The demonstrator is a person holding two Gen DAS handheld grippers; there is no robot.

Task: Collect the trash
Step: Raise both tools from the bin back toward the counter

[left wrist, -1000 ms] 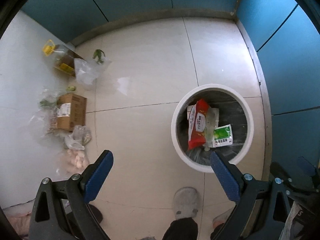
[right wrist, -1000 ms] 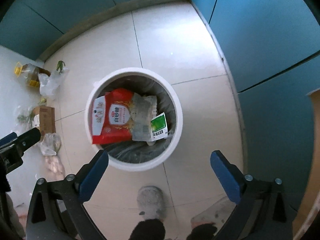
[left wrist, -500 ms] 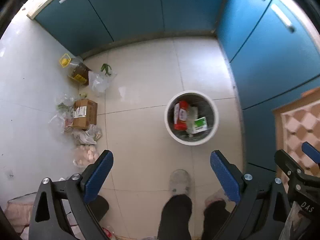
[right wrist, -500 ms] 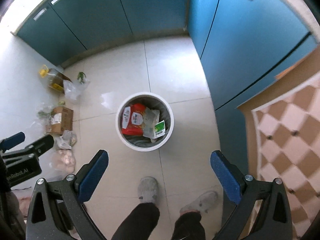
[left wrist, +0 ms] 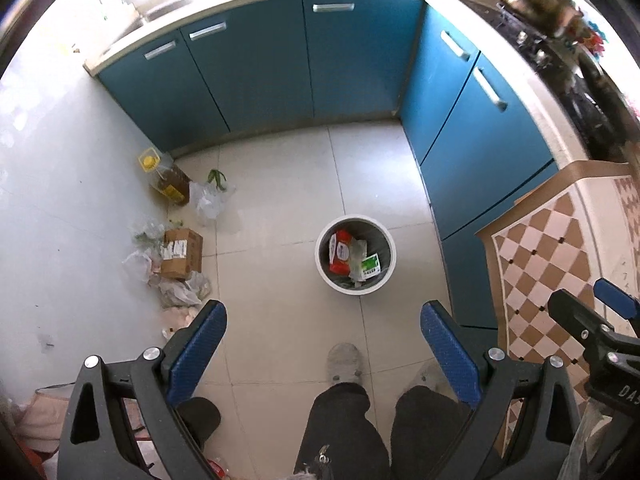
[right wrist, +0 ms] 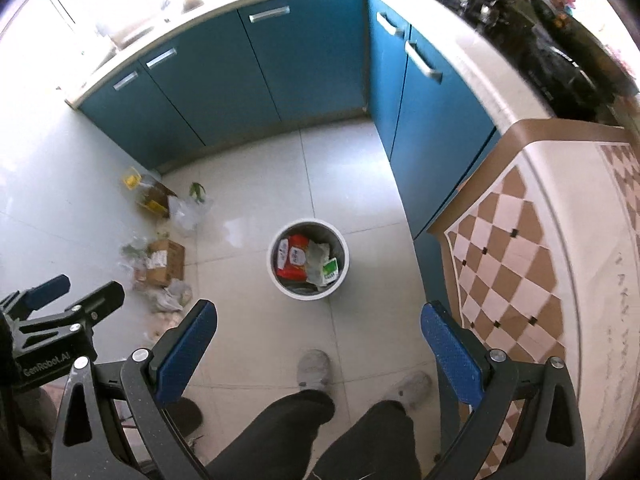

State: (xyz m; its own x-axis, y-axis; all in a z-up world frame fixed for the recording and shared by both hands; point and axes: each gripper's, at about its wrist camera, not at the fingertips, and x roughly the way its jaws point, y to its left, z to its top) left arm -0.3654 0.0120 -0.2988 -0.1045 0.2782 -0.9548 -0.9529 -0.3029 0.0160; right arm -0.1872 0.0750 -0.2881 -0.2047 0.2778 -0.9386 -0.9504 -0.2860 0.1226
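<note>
A white round bin [left wrist: 390,258] [right wrist: 343,257] stands on the tiled floor far below both grippers. Inside lie a red packet [left wrist: 339,254] [right wrist: 294,259], crumpled clear wrap and a green-and-white carton [left wrist: 370,266] [right wrist: 330,271]. My left gripper [left wrist: 323,344] is open and empty, high above the floor. My right gripper [right wrist: 319,340] is open too, with nothing between its blue pads. Each gripper shows at the edge of the other's view.
Along the left wall lie an oil bottle [left wrist: 166,178], clear plastic bags [left wrist: 208,202], a cardboard box [left wrist: 181,252] and more bags [left wrist: 180,292]. Blue cabinets [left wrist: 260,72] ring the back and right. A checkered tablecloth [right wrist: 520,264] covers a table at right. A person's legs and grey slippers [left wrist: 343,362] are below.
Both grippers have risen far above the bin, which now looks much smaller. The counter, cabinet tops and table have come into view. Both stay open.
</note>
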